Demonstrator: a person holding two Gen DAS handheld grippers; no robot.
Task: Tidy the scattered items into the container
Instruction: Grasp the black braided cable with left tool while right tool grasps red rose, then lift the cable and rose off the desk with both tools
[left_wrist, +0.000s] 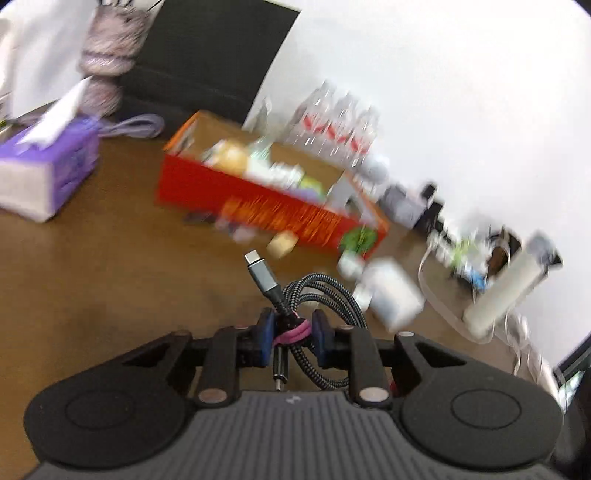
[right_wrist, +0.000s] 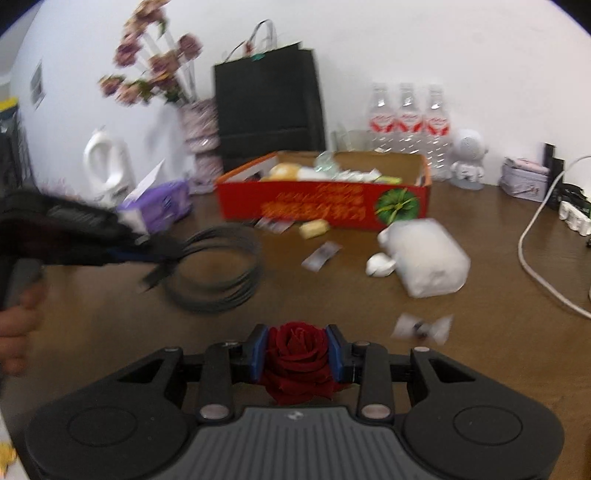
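Toward the far edge of the table (right_wrist: 110, 350) sits the red box (right_wrist: 325, 206), already holding several items. From the left wrist view, the left gripper (left_wrist: 291, 332) is clamped on a coiled cable (left_wrist: 321, 295) at its pink tie, one plug sticking up past the fingertips; the rest of that picture is smeared. Only the right wrist view shows this gripper from outside (a hand (right_wrist: 18, 332) on its handle), with the coil hanging above the table's left part. That same view shows the right gripper (right_wrist: 297, 352) closed on a red rose (right_wrist: 297, 360), near the table's front edge. Between it and the box lie a white bag (right_wrist: 424, 256), small wrappers (right_wrist: 320, 256) and a yellow packet (right_wrist: 314, 228). Three bottles (right_wrist: 406, 122) stand behind the box.
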